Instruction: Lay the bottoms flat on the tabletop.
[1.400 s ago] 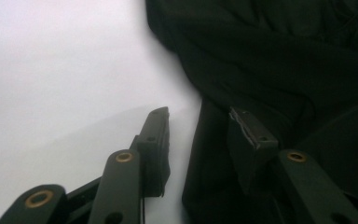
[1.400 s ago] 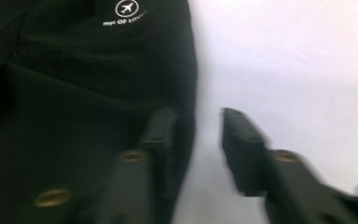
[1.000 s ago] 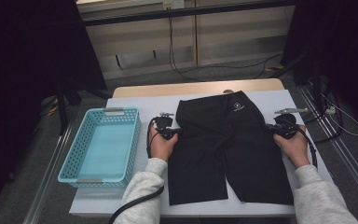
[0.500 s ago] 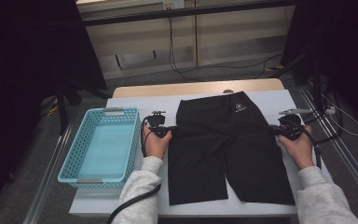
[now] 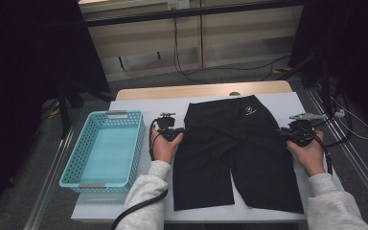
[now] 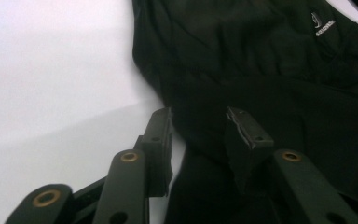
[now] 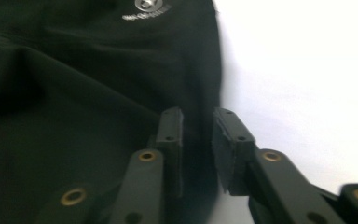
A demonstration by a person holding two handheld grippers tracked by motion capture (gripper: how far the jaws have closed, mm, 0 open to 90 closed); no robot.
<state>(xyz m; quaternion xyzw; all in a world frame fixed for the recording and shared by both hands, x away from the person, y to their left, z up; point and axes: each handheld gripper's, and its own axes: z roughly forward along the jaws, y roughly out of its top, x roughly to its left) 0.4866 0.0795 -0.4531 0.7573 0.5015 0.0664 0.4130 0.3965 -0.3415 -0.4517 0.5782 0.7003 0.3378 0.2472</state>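
Black shorts lie flat on the white table, waistband at the far end, with a small white logo. My left gripper sits at the shorts' left hip edge. In the left gripper view, its jaws have just been opening and stand apart over the edge of the fabric. My right gripper is at the right hip edge. Its jaws have also just been opening, leaving a narrow gap above the hem of the shorts.
A light blue plastic basket stands on the table left of the shorts, beside my left hand. Bare white table lies right of the shorts. Cables run across the floor beyond the table's far edge.
Both hands edged outward a little, then settled at the hips. The shorts now lie slightly wider and flatter.
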